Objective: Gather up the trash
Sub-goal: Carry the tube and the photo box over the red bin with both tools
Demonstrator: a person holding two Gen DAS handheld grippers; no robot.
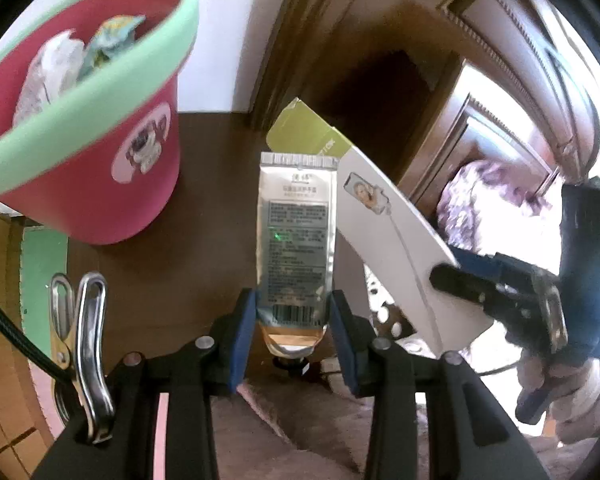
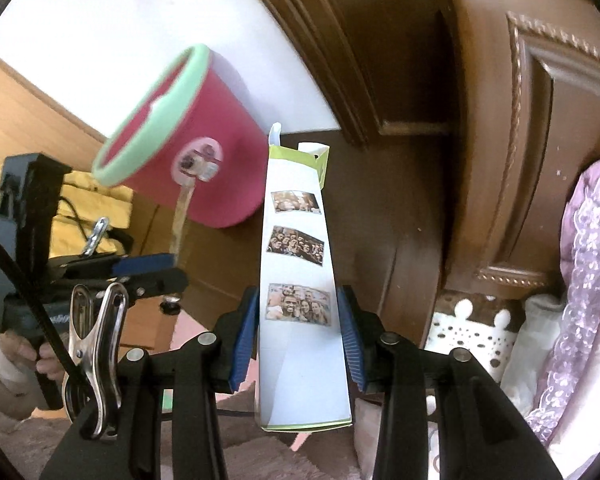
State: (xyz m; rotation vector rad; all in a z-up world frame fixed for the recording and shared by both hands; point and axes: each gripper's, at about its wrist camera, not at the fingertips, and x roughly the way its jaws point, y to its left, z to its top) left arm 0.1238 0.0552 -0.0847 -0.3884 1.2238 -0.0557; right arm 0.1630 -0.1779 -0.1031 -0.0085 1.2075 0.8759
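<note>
My left gripper (image 1: 292, 320) is shut on a silver cream tube (image 1: 294, 232), cap end toward the camera, held in the air. My right gripper (image 2: 298, 320) is shut on a tall white carton (image 2: 298, 280) with photo strips and a green open top flap. The same carton (image 1: 384, 232) and the right gripper (image 1: 480, 292) with the hand that holds it show at the right of the left wrist view. A pink bin with a mint-green rim (image 1: 84, 128) stands to the upper left with wrappers inside; it appears again as the pink bin (image 2: 204, 160) ahead-left of the carton.
A dark brown wooden door and frame (image 2: 420, 80) rise behind. A lilac lace bedspread (image 2: 588, 280) and a dotted cushion (image 2: 472, 328) lie at the right. A fuzzy mauve rug (image 1: 280, 432) is below. The left gripper (image 2: 148, 268) and its hand sit left in the right wrist view.
</note>
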